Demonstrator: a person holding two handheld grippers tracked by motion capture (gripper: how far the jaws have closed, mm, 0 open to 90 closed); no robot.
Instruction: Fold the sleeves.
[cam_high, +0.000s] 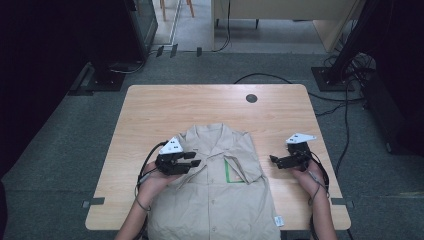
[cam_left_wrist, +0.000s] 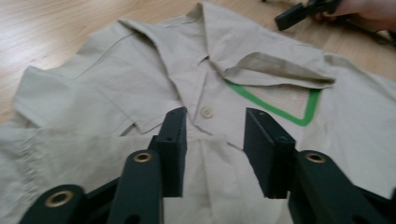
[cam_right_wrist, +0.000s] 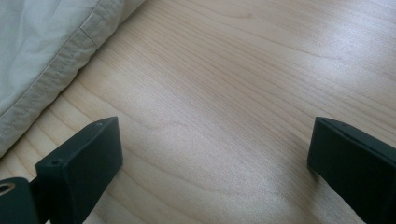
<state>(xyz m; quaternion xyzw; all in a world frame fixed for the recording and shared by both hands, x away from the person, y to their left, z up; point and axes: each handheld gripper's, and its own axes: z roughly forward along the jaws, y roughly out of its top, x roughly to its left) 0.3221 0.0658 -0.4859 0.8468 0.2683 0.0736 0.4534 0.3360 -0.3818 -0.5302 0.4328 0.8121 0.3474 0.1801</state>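
Both forearms are reaching in from the near edge. The left gripper (cam_high: 194, 159) is pointing inward, its jaws standing partly apart with nothing pinched between them. The right gripper (cam_high: 274, 160) is facing it, seemingly hovering low, its jaws gaping wide.

table (cam_high: 150, 115): light wood | round grommet (cam_high: 251, 98): far edge | cables (cam_high: 345, 100): grey floor, right

My counter (cam_high: 150, 115) is a light wood slab with a dark round port (cam_high: 251, 98) near its far edge. A beige shirt (cam_high: 220, 200) lies flat on it, collar toward the far edge, hem overhanging the near edge.
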